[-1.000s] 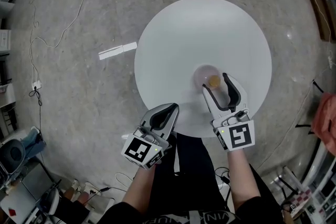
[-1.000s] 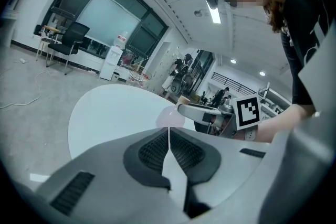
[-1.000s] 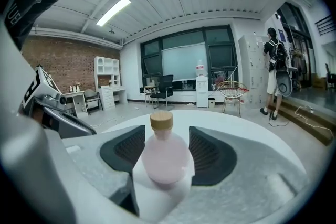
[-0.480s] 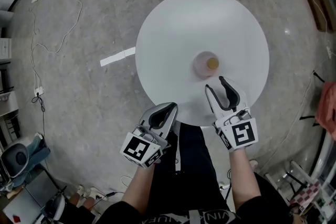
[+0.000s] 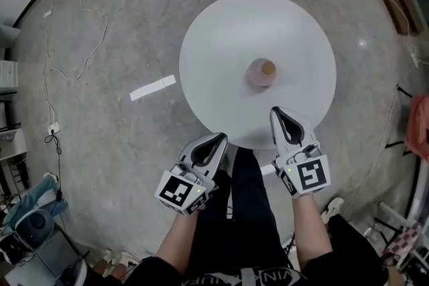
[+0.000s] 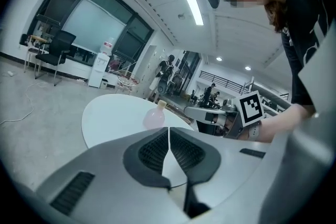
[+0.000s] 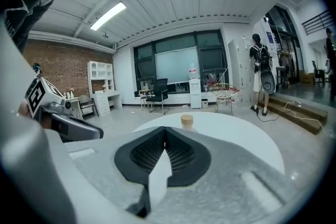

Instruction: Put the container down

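Note:
A small clear pinkish container [image 5: 261, 73] with a tan cap stands upright near the middle of the round white table [image 5: 214, 43]. In the left gripper view the container [image 6: 154, 118] shows beyond the jaws; in the right gripper view only its cap [image 7: 187, 121] peeks over them. My right gripper [image 5: 281, 116] is shut and empty at the table's near edge, well short of the container. My left gripper [image 5: 219, 138] is shut and empty too, just off the table's near-left rim.
The table stands on a grey concrete floor with a strip of white tape [image 5: 153, 88] to its left and loose cables [image 5: 74, 43] beyond. Shelving and clutter line the frame's edges. Office chairs and a water cooler [image 7: 194, 93] stand far off.
My right gripper let go of the container, drew back toward the table's near edge and shut its jaws. The container stays standing on the table. The left gripper has hardly moved.

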Demonstrator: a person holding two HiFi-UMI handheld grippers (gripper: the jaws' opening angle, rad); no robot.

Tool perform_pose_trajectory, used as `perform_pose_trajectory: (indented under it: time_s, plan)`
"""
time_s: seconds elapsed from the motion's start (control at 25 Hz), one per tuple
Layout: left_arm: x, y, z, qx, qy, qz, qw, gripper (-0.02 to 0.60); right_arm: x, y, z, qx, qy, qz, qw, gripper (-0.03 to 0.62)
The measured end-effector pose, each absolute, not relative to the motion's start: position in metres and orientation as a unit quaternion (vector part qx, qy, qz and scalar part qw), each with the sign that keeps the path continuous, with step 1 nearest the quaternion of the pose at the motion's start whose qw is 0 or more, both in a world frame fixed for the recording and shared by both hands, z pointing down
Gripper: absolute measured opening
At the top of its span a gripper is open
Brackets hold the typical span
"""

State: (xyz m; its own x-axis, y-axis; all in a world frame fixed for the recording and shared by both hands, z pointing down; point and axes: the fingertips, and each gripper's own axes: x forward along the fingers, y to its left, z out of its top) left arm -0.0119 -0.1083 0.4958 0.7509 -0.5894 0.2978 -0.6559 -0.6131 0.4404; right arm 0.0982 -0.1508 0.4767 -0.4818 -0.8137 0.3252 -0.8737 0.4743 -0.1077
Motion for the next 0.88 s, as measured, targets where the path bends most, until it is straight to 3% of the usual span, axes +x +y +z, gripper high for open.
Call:
perform_pose_trajectory:
  time_s: [0.88]
  plan:
    - [-0.017, -0.064, 0.408, 0.930, -0.304, 0.022, 0.204, 0.015, 0.074, -0.055, 0.395, 0.522, -0.843, 0.114, 0.066, 0.006]
